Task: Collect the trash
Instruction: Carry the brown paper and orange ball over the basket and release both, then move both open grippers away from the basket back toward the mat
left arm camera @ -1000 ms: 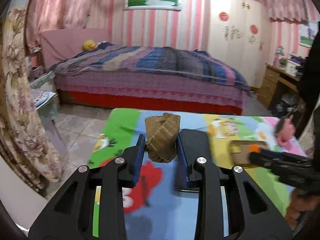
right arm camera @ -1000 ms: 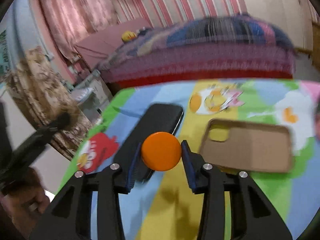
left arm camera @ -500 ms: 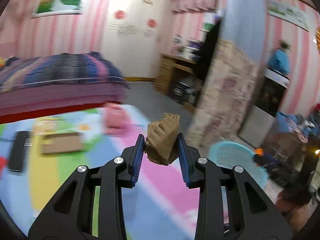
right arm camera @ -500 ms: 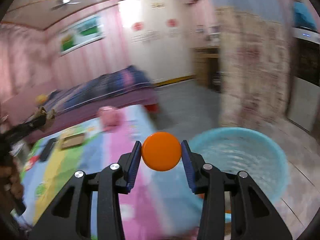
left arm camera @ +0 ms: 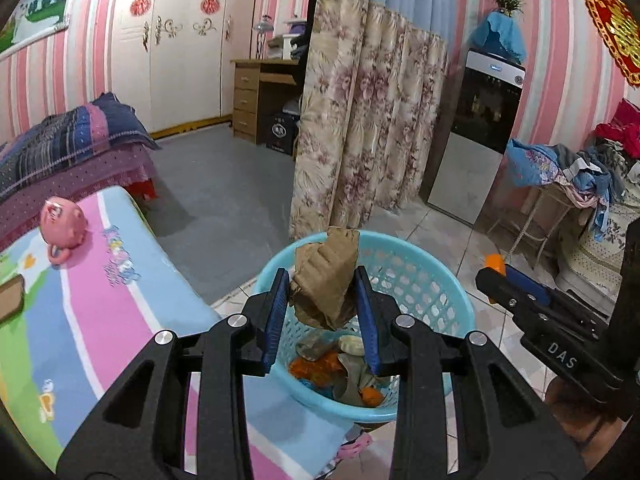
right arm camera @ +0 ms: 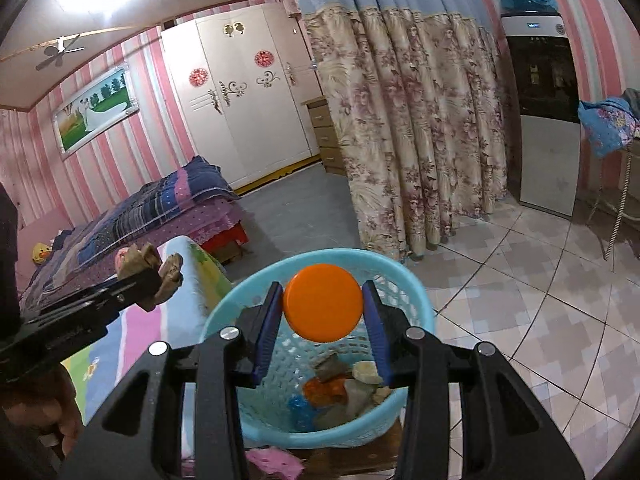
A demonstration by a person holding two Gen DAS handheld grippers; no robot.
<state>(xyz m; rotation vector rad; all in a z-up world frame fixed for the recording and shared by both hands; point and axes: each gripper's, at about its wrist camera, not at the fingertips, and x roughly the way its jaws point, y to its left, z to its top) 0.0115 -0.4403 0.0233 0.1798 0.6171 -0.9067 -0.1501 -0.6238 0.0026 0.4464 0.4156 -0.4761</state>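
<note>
Grippers I hold: left gripper (left arm camera: 322, 312) clenching crumpled brown paper (left arm camera: 326, 280), right gripper (right arm camera: 322, 320) clenching round orange plastic cap (right arm camera: 323, 302), both centre frame over turquoise plastic mesh basket (right arm camera: 416, 292); "DAS" printed lower right.

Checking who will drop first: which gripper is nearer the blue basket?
Right, narrowly. The right gripper holds the orange disc above the blue basket opening; the left gripper holds crumpled brown paper over its table-side rim.

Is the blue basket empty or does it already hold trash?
Not empty. The blue basket already holds a small pile of scraps at the bottom, well below its rim.
</note>
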